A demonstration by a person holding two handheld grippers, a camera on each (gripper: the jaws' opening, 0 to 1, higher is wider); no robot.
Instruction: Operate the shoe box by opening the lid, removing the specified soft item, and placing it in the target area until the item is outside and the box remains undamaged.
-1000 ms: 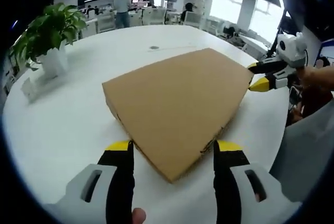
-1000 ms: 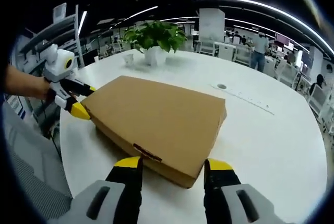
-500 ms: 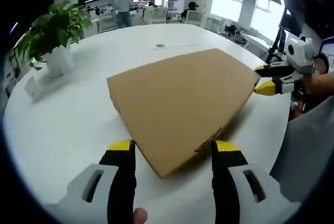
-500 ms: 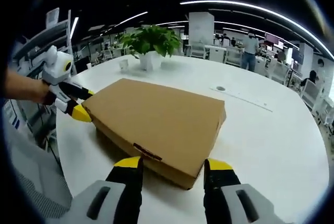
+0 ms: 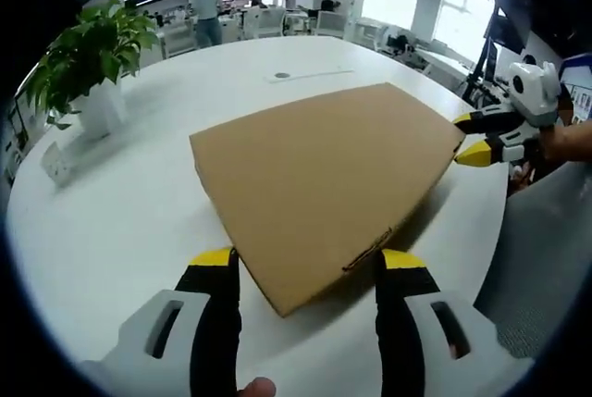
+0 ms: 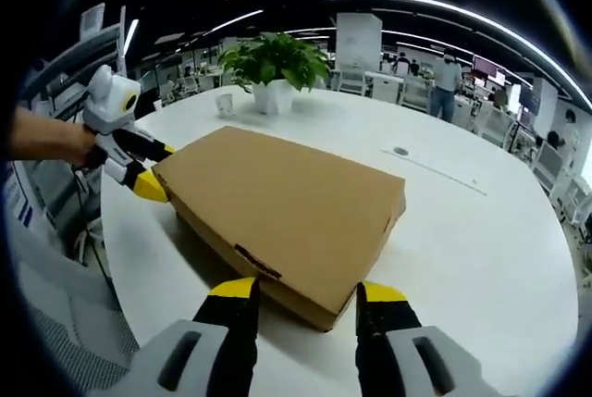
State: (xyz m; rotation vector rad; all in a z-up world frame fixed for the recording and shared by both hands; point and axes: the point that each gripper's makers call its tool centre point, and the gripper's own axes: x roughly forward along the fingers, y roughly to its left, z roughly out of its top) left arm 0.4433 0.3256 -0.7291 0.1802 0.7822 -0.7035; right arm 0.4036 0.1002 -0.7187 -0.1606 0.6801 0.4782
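Straddling opposite corners of the closed cardboard box (image 5: pixel 319 179), both tools sit with jaws spread wide and nothing gripped: the left tool (image 5: pixel 302 263) at one corner, the right tool (image 6: pixel 302 291) at the far one. The box lies flat, lid down, on the white round worktop (image 5: pixel 120 203), a potted plant (image 6: pixel 271 64) well behind it.

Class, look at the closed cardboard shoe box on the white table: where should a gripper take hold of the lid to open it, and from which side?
Probably the lid's thin front lip at a near corner of the shoe box, approached low from the table edge, lifting upward. The lid's broad flat top gives jaws nothing to pinch. The right gripper and left gripper already straddle two corners, open.
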